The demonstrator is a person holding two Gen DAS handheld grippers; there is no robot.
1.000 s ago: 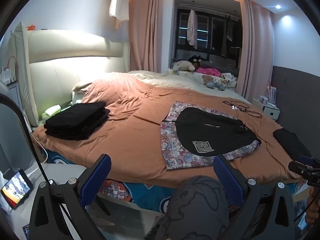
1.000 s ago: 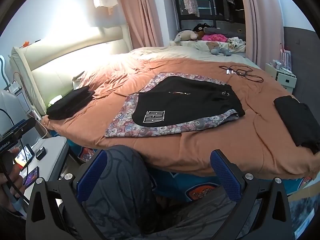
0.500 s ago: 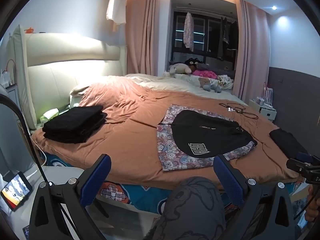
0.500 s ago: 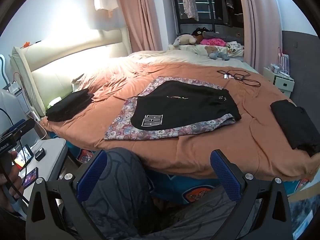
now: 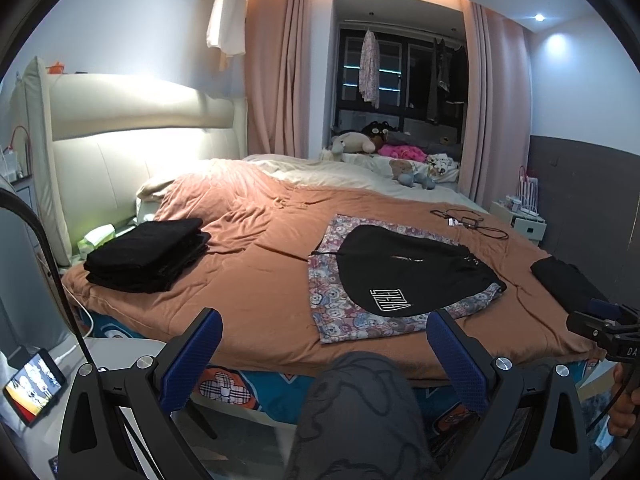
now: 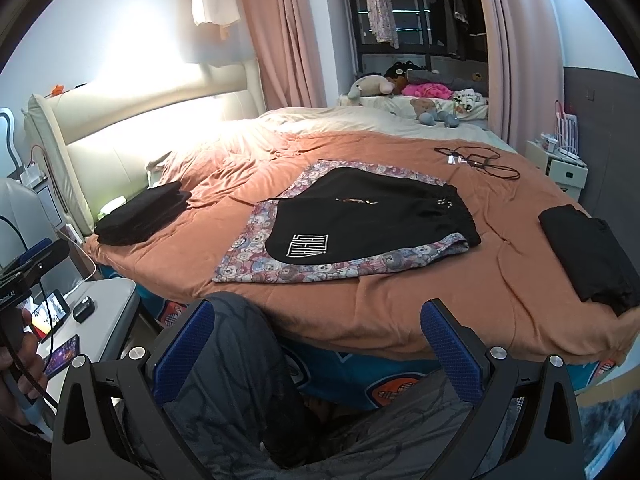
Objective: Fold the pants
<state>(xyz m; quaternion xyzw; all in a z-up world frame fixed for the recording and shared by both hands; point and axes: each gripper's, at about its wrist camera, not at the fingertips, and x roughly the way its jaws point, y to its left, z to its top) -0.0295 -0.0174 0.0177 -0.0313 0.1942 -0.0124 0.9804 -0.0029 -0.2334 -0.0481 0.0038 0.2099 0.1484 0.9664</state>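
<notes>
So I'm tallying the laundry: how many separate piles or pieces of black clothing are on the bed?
3. A folded stack lies near the headboard, black pants lie spread on the patterned cloth mid-bed, and a folded black piece lies at the right edge. Others may be hidden.

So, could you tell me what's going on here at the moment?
A person holds a gripper in each hand at the near edge of the bed, folding pants. The left gripper and right gripper are both open and empty, held above the person's knees. Black shorts with a white logo lie flat on a bear-print cloth, not yet gripped. A folded black stack sits near the headboard, and another black garment lies at the right.
</notes>
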